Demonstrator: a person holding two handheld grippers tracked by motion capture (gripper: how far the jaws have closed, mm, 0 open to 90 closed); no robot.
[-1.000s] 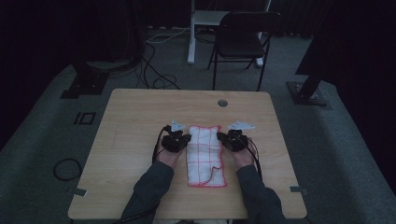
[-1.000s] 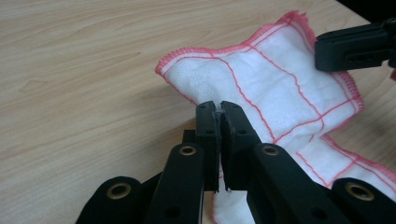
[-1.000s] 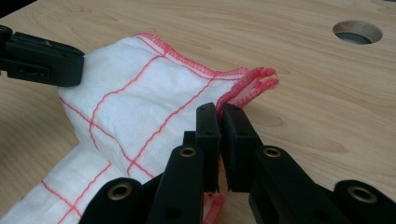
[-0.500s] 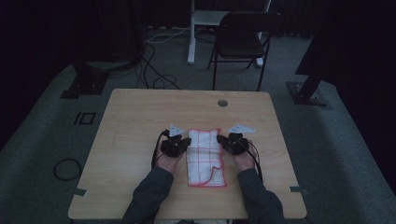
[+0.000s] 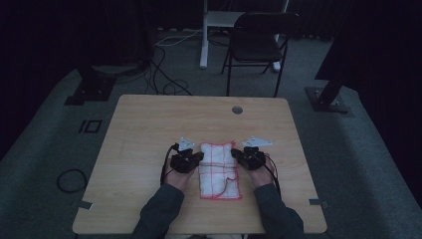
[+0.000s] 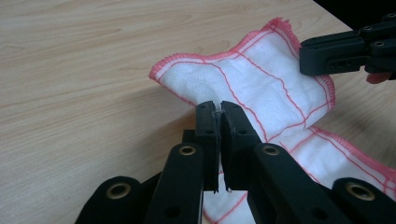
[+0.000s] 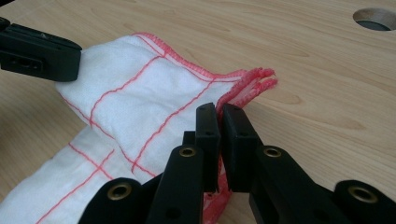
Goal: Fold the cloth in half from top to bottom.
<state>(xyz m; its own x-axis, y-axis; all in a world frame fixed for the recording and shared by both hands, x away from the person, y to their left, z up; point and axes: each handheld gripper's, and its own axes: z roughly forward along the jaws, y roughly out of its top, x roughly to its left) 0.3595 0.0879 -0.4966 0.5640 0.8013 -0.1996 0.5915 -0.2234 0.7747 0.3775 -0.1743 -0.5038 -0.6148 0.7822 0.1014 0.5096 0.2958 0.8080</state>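
Cloth (image 5: 219,169) on wooden table (image 5: 149,129); both hand-held grippers (image 5: 199,157) (image 5: 237,154) clenched on its edges | chair (image 5: 259,45) behind; dim room

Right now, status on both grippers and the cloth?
Left gripper shut on cloth edge. Right gripper shut on opposite edge. Cloth folded on table. Nothing in the way.
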